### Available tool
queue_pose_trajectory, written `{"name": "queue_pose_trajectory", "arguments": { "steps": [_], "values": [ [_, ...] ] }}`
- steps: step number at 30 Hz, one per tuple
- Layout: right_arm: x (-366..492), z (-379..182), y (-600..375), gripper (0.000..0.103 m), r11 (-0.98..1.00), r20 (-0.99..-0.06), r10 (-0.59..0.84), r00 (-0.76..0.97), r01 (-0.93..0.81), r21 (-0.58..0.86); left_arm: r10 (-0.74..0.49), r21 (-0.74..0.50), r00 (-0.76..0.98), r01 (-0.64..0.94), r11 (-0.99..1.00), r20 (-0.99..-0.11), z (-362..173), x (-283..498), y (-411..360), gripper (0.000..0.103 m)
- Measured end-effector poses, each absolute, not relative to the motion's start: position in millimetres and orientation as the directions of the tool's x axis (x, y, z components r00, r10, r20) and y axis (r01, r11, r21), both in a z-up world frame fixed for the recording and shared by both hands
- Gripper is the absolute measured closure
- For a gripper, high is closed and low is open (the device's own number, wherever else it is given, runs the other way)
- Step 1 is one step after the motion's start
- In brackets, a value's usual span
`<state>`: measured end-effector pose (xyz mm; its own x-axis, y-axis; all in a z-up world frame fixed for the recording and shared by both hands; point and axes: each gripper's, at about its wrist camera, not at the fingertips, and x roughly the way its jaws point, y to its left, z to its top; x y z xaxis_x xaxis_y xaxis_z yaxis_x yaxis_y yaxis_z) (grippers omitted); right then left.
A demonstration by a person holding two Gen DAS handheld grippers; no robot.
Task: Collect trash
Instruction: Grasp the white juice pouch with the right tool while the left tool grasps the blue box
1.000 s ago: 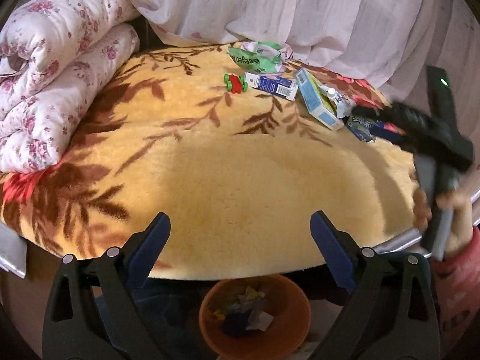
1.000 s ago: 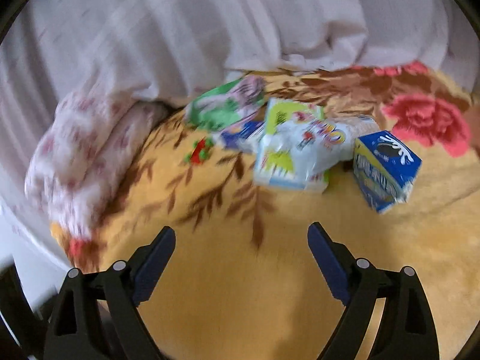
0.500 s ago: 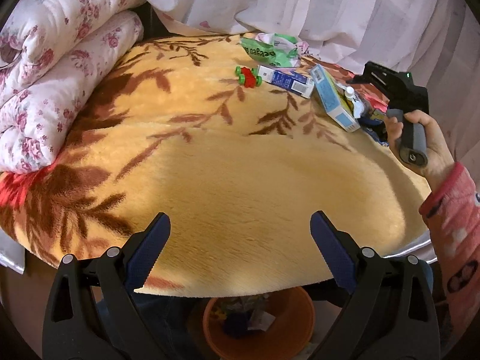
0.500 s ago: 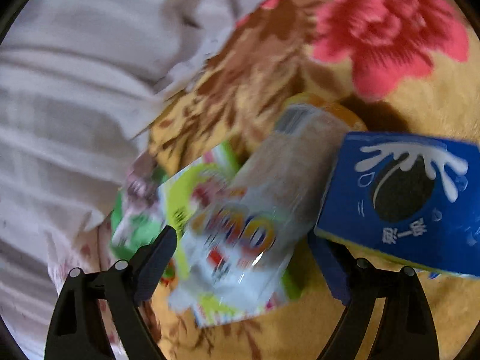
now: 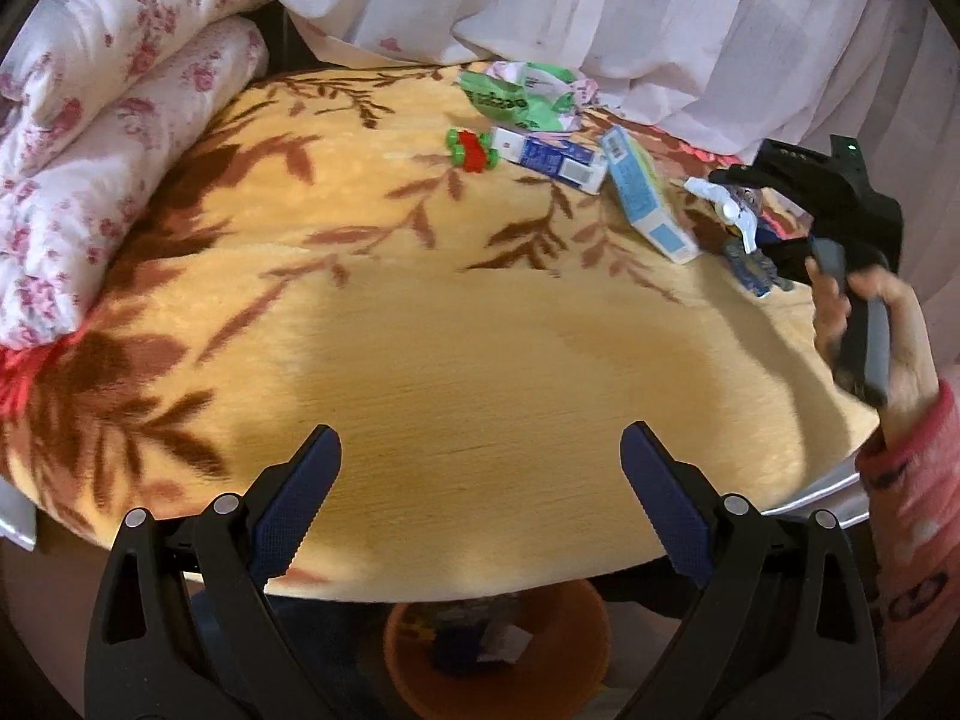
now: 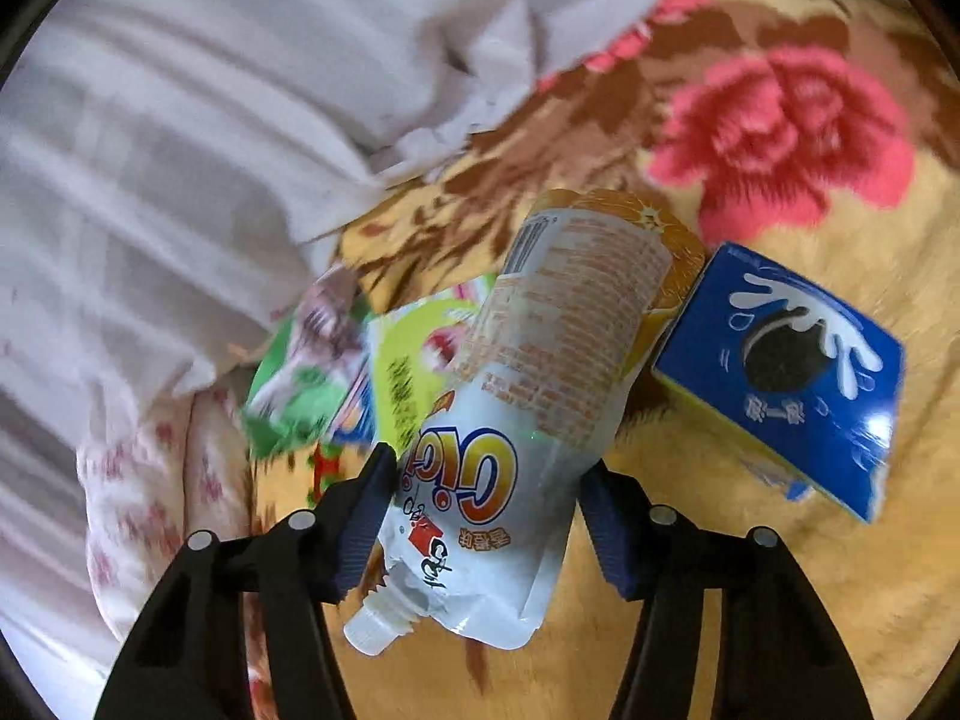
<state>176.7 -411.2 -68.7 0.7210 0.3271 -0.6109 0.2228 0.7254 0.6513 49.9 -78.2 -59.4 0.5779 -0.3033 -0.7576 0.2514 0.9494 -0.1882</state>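
Note:
My right gripper (image 6: 486,516) is shut on a white spouted drink pouch (image 6: 528,420), its cap toward the camera. The pouch (image 5: 729,207) also shows in the left wrist view, held in the right gripper (image 5: 774,192) at the far right of the yellow floral blanket (image 5: 480,330). A blue cookie box (image 6: 786,372) lies just right of the pouch. A green wrapper (image 5: 522,99), a blue-white carton (image 5: 552,159), a light blue box (image 5: 645,195) and a red-green toy (image 5: 471,150) lie at the back. My left gripper (image 5: 480,480) is open and empty over the blanket's front edge.
An orange bin (image 5: 498,648) holding some trash stands on the floor below the front edge. A rolled floral quilt (image 5: 102,138) lies at the left. White bedding (image 5: 600,6) is piled along the back.
My right gripper has closed in on the pouch and shut on it. My left gripper has stayed open while its view shifted slightly.

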Motion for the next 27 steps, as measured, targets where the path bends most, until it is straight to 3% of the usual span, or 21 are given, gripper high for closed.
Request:
{"name": "queue_pose_trajectory", "arguments": {
  "steps": [7, 18, 25, 26, 27],
  "values": [
    [114.0, -45.3, -403.5, 0.050, 0.807, -0.578, 0.326, 0.748, 0.099, 0.583, -0.416, -0.301, 0.534, 0.292, 0.908, -0.736, -63.0, 90.2, -104.4, 0.011],
    [37.7, -22.3, -413.1, 0.051, 0.888, -0.563, 0.275, 0.779, 0.020, 0.460, -0.685, -0.592, 0.337, 0.346, 0.728, -0.646, -82.8, 209.8, -193.2, 0.011],
    [24.2, -18.4, -414.6, 0.051, 0.907, -0.556, 0.260, 0.789, -0.003, 0.421, -0.706, -0.638, 0.266, 0.302, 0.708, -0.657, -104.1, 264.9, -233.2, 0.013],
    [24.2, -18.7, -415.7, 0.051, 0.907, -0.556, 0.262, 0.789, -0.004, 0.422, -0.703, -0.634, 0.263, 0.308, 0.710, -0.661, -104.4, 268.4, -238.6, 0.026],
    [23.5, -19.7, -417.3, 0.051, 0.907, -0.557, 0.261, 0.789, -0.002, 0.422, -0.711, -0.640, 0.246, 0.314, 0.702, -0.659, -105.3, 270.8, -243.8, 0.047]
  ]
}}
